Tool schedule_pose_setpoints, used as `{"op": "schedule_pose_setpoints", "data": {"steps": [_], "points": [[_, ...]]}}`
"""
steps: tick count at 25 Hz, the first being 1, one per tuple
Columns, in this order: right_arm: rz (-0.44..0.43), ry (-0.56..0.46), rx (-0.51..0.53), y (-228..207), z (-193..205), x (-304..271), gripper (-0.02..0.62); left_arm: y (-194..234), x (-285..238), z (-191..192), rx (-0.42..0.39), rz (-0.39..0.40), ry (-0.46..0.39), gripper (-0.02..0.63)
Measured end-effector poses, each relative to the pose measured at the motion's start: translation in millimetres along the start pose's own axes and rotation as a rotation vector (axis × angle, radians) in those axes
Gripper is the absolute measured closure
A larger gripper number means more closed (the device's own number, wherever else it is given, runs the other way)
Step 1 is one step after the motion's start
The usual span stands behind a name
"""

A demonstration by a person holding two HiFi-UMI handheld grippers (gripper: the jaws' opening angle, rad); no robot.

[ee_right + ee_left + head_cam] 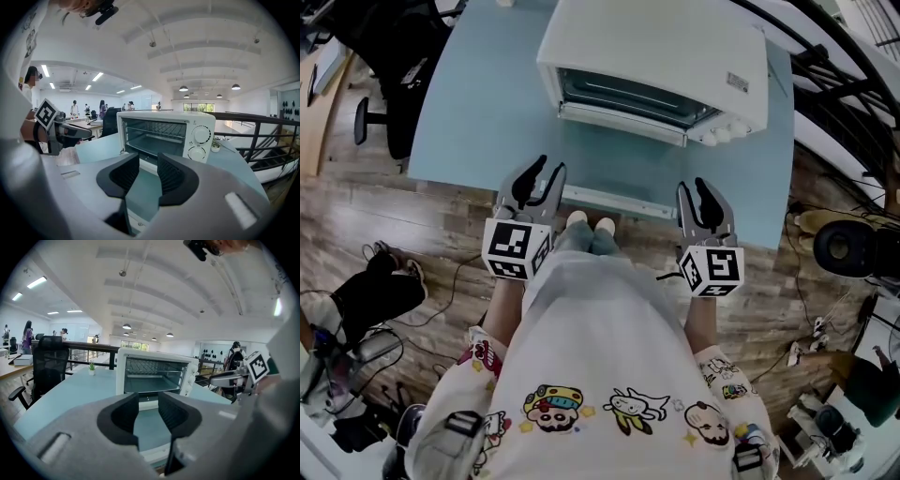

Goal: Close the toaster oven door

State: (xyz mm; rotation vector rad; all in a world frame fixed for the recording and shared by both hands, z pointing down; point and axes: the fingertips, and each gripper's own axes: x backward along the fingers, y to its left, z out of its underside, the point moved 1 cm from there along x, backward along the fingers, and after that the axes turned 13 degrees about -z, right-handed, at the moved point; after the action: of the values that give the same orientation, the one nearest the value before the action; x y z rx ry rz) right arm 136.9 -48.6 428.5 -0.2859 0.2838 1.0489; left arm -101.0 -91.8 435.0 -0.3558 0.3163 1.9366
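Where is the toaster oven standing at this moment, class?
In the head view the white toaster oven stands top centre on the light blue table, door open, just ahead of the left gripper and the right gripper.

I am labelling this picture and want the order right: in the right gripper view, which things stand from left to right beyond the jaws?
left gripper → toaster oven → small potted plant → railing

A white toaster oven (656,56) is shown upright on a blue table (478,112). Its glass door (617,200) is folded down, fully open.
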Motion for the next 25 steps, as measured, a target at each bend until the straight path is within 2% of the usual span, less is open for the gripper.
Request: {"op": "schedule_pose_setpoints", "data": {"steps": [9,19,25], "points": [[-0.025,0.039,-0.011,16,18,-4,0.465,6,2,55,0.014,0.019,0.095,0.46],[-0.016,0.051,-0.022,21,26,-2,0.466,14,0,96,0.03,0.007,0.163,0.43],[-0.009,0.057,-0.028,19,29,-2,0.468,14,0,124,-0.01,0.026,0.209,0.408]]}}
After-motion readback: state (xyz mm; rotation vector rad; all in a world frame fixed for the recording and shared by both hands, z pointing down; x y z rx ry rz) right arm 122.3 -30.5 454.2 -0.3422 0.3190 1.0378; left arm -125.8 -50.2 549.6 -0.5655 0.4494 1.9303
